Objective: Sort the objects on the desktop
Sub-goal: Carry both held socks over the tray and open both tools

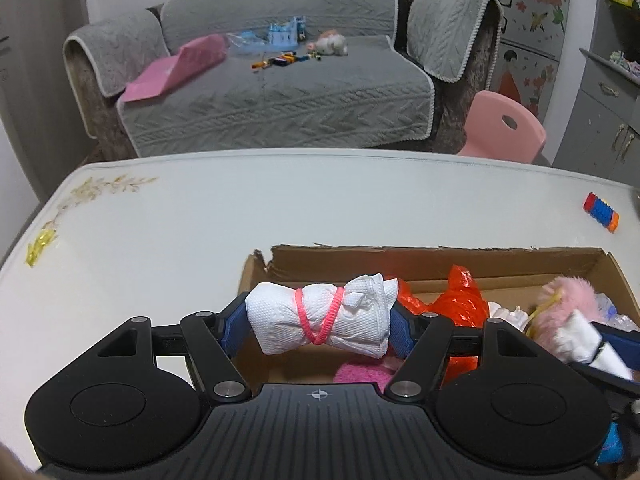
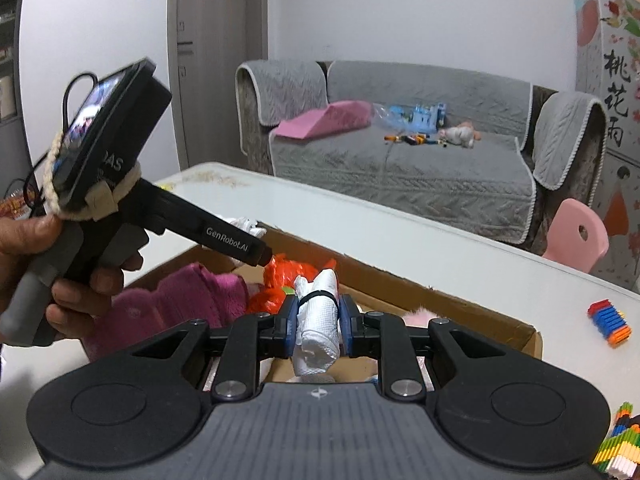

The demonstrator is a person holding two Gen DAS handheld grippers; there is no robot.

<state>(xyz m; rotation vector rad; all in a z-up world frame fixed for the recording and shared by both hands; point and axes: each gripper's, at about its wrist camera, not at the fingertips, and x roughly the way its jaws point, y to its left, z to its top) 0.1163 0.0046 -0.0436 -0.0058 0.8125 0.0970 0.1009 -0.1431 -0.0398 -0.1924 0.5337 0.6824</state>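
My left gripper [image 1: 318, 320] is shut on a white tissue roll [image 1: 280, 322] bound with a pink rubber band, gripped end to end over the left part of an open cardboard box [image 1: 440, 256]. My right gripper [image 2: 319, 312] is shut on a second white tissue roll [image 2: 320, 338] tied with a black band, held upright over the same box [image 2: 440, 304]. Inside lie an orange plastic bag [image 1: 460, 300], a magenta fluffy cloth [image 2: 180, 300] and a pale pink fluffy item [image 1: 568, 296]. A hand [image 2: 24, 248] holds the left tool's handle.
The box sits on a white table [image 1: 200, 208]. A striped block stick [image 2: 610, 322] lies to its right, more coloured blocks [image 2: 620, 440] are near the right corner, and a yellow wrapper [image 1: 38, 246] is at far left. A pink chair [image 1: 504, 128] and a grey sofa [image 1: 280, 100] stand beyond.
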